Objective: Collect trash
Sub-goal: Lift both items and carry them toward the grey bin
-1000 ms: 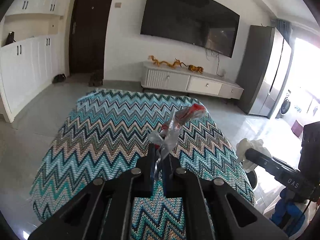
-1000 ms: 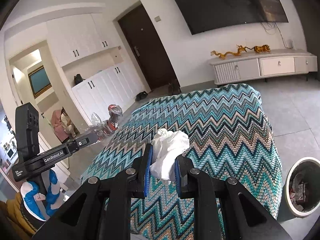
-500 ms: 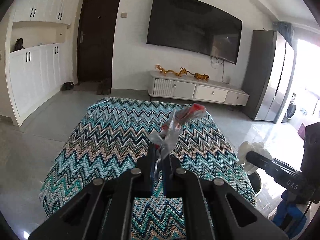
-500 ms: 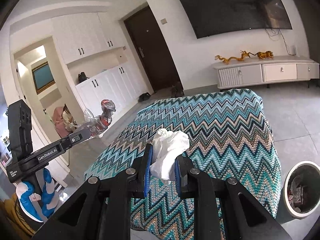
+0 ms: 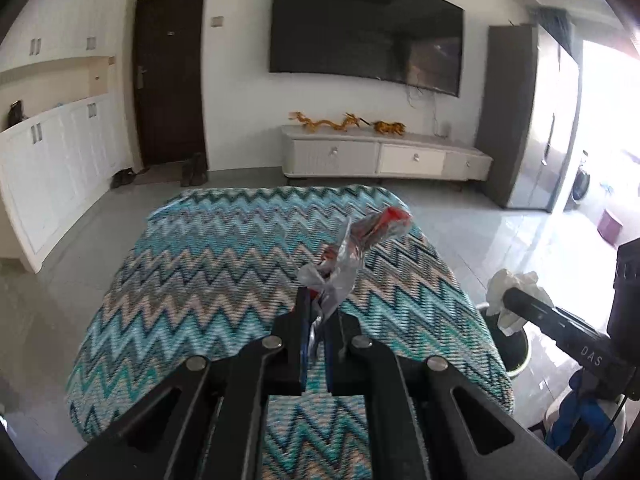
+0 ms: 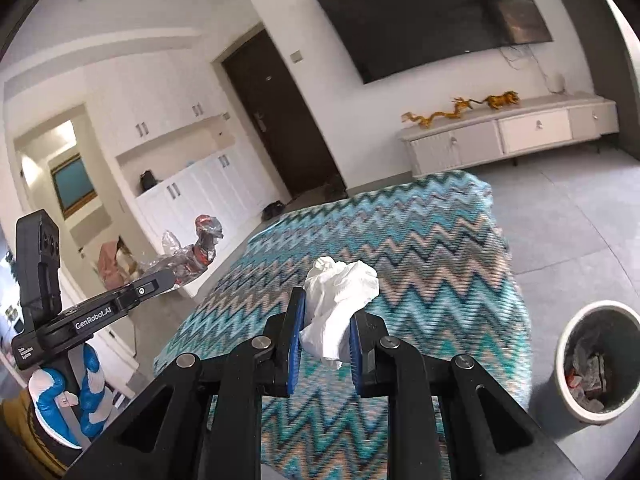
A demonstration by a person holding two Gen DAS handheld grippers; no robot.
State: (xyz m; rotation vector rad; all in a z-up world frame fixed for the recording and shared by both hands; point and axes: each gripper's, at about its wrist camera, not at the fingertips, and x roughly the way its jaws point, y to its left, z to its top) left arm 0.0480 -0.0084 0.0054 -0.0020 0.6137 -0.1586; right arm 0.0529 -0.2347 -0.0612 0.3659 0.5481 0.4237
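Both views have swung since 1 second ago, yet each grip is unchanged: a crinkled clear-and-red plastic wrapper (image 5: 352,252) is pinched in the nearly closed left gripper (image 5: 317,316), a crumpled white tissue (image 6: 340,300) in the narrowly parted right gripper (image 6: 326,322), above the zigzag-knit cloth (image 5: 208,280); a round bin (image 6: 592,360) stands lower right of the right fingers.

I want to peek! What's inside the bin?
The bin holds dark crumpled trash with some red bits near the bottom. Its near wall hides part of the inside, so anything lower down can't be seen.
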